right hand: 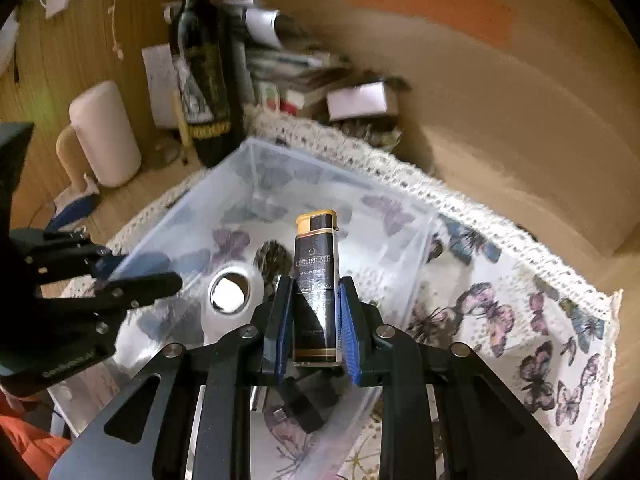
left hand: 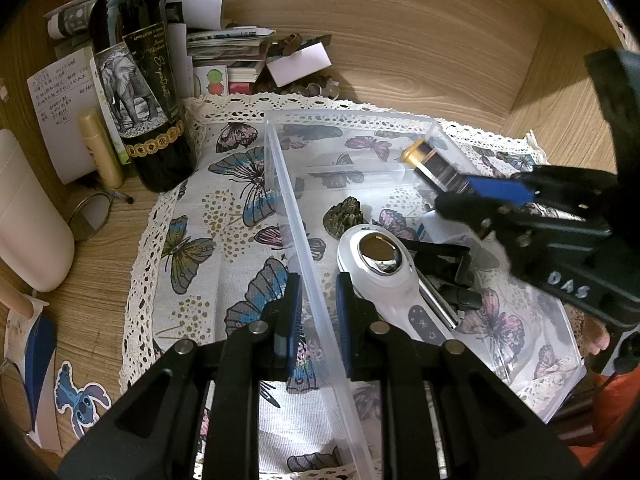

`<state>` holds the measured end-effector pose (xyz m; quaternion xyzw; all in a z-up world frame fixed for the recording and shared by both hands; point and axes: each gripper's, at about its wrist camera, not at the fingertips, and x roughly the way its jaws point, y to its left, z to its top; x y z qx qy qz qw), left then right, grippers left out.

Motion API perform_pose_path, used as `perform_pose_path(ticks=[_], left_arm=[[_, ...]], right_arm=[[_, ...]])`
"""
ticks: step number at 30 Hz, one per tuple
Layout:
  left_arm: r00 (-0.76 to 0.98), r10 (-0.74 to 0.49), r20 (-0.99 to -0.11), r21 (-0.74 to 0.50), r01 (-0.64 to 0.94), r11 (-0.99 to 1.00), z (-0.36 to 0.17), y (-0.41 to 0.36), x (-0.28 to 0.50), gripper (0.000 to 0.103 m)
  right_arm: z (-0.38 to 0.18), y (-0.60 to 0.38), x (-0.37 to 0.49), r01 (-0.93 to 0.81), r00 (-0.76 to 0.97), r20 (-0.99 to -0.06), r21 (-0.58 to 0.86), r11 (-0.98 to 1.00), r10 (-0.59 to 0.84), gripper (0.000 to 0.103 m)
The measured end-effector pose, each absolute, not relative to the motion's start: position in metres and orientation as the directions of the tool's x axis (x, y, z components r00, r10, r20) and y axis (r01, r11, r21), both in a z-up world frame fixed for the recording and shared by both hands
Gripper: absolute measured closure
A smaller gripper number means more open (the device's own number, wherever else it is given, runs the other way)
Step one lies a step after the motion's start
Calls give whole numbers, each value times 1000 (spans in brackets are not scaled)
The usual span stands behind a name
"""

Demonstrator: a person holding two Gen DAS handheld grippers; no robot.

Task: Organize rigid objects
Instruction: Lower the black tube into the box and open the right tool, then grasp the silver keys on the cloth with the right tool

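Observation:
A clear plastic box stands on a butterfly-print cloth. My left gripper is shut on the box's left wall, one blue pad on each side. My right gripper hovers over the box, shut on a black lighter with a gold cap. Inside the box lie a white handheld device with a chrome head, a brown pine cone and a black clip.
A dark wine bottle, a gold tube and a white cylinder stand left of the cloth. Stacked papers and small clutter fill the back. Wooden walls close in behind and on the right.

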<state>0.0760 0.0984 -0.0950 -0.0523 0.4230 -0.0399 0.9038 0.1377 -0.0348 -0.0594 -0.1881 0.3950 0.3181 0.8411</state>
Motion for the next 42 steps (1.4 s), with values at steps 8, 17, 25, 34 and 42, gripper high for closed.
perform_pose_path(ticks=[8,17,25,34,42], left_arm=[[639,-115,-760,-127,27,991,-95,99,76,87],[639,-116,-760,-128,28,991,-95,99,76,86],[640,-116,-760,-127,28,991,-95,98,76,87],[640,-116,-760,-128,27,991,-95,98,75,86],[640,-116,-760,-127,28,991,-95,98,75,86]], right_arm=[[-54,-40,137,-676,495,-776,-63,735,390,75],[-16,-70,139,-607,593,-701,-66,792,396,68],[-2,-110,155,-494,666,-676,-83,865,316,55],[-46,-129,177,-443,583,-777,-61,894,236,50],[-96,-127,192,-432,480,-860,-60,900,173,50]])
